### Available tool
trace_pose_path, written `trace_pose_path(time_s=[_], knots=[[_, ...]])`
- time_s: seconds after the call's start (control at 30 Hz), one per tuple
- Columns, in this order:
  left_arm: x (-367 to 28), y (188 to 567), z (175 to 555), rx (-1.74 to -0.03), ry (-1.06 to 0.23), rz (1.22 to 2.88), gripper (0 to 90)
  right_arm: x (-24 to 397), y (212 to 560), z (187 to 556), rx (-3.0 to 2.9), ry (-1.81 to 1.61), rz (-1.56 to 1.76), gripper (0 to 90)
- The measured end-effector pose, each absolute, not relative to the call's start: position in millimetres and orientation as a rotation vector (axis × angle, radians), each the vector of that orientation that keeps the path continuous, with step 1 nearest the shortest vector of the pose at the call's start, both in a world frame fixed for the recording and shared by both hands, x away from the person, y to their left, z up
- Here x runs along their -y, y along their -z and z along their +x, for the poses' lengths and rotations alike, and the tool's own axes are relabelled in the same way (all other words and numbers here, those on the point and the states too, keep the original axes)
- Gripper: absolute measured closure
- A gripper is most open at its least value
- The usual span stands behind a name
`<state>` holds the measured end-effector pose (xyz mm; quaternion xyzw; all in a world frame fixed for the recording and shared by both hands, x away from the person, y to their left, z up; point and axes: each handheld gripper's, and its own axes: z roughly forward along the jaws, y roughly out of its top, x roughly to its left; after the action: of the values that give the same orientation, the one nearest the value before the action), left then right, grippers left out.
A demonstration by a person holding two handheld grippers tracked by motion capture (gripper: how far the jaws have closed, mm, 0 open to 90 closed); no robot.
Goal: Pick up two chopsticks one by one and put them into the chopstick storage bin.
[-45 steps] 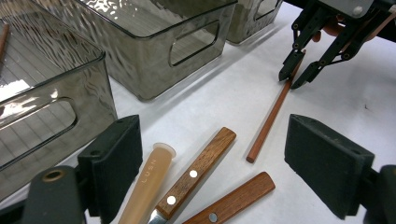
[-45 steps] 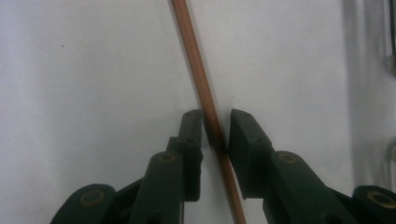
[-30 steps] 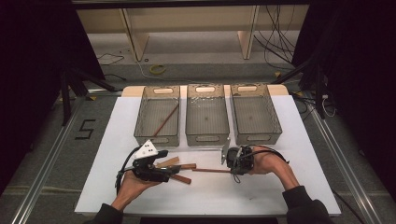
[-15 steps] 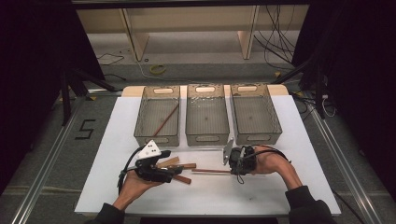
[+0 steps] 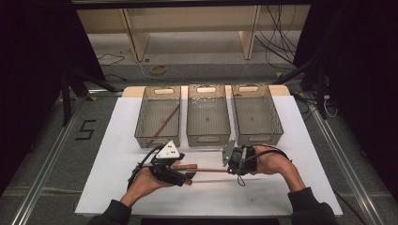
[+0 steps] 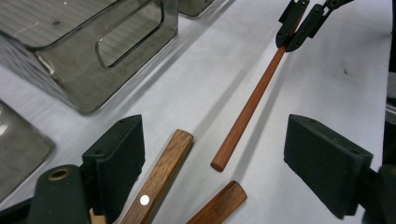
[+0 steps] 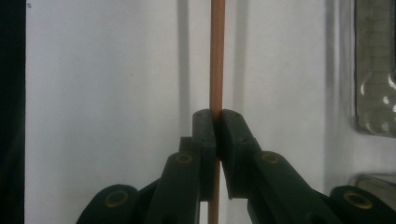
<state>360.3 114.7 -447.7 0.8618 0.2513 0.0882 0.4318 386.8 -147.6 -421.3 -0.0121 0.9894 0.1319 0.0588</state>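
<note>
A thin reddish-brown rod (image 5: 209,170) lies across the white table (image 5: 305,192) between my two grippers. My right gripper (image 5: 229,169) is shut on one end of it; in the right gripper view the rod (image 7: 216,60) runs straight up out of the closed gripper (image 7: 216,116). My left gripper (image 5: 187,175) stands open around the rod's free end (image 6: 223,158), its pads (image 6: 116,151) apart from it. Two short wooden sticks (image 6: 161,179) also lie between those pads, resting on the table. The right gripper (image 6: 299,25) appears far off in the left gripper view, clamped on the rod.
Three smoky transparent bins stand in a row behind the grippers: left bin (image 5: 155,140), middle bin (image 5: 208,139), right bin (image 5: 258,138). A similar rod (image 5: 164,123) lies slanted in the left bin. The left bin's corner (image 6: 93,60) is close to my left gripper.
My left gripper has slid right, so the rod's free end and the wooden sticks now lie between its pads. My right gripper has risen slightly, still clamped on the rod.
</note>
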Motion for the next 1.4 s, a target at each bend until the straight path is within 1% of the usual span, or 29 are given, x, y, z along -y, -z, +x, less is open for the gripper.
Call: trace_pose_path(time_s=[0.4,0.57,0.67,0.73,0.87,1.1,1.4], knots=[[-90,439,365,-0.504,-0.23,2.307,23.8,142,415,382,-2.945,-0.415,-0.062,85.3],[-81,440,365,-0.453,-0.23,2.365,28.8,141,415,380,-2.951,-0.407,-0.077,85.3],[-78,442,363,-0.416,-0.25,2.398,34.0,139,415,379,-2.95,-0.415,-0.091,85.3],[-77,442,362,-0.395,-0.254,2.42,38.9,138,415,379,-2.948,-0.406,-0.103,85.2],[-75,443,363,-0.397,-0.244,2.45,47.0,136,415,376,-2.946,-0.41,-0.119,85.2],[-72,445,361,-0.376,-0.201,2.462,56.9,133,415,373,-2.947,-0.408,-0.138,85.2],[-71,446,357,-0.315,-0.19,2.498,70.6,131,415,371,-2.947,-0.404,-0.185,85.2]])
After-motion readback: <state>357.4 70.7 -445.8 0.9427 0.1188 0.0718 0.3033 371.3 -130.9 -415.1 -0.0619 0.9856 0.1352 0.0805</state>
